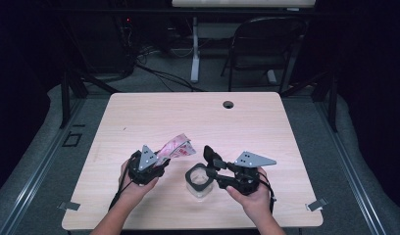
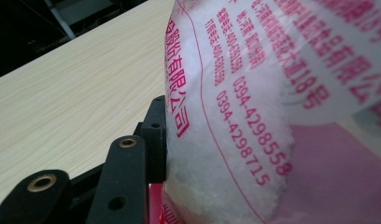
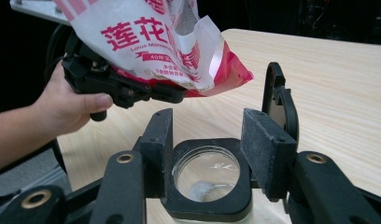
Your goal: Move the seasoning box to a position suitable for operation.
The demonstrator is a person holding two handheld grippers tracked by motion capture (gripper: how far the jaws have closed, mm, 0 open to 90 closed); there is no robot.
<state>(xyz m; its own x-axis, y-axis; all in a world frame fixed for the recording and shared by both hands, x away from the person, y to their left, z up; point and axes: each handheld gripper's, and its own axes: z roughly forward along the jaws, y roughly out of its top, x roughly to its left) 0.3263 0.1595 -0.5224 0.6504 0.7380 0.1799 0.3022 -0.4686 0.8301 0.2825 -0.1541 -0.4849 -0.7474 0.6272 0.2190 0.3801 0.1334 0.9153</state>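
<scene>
Two grippers at work near the table's [image 1: 139,112] front edge, a bag in one and a jar under the other.

Nearest the front edge, the right gripper [image 3: 205,140] has its jaws spread wide either side of the jar's black collar, pads clear of it; the clear jar [image 1: 199,182] stands upright on the wood with its hinged lid [image 3: 277,100] flipped up. Just left, the left gripper [image 1: 156,164] clamps the pink-and-white bag [image 1: 177,147] of white granules, its open mouth tilted toward the jar, above the tabletop. Farther back, near the rear edge, sits a round cable hole [image 1: 228,104].
</scene>
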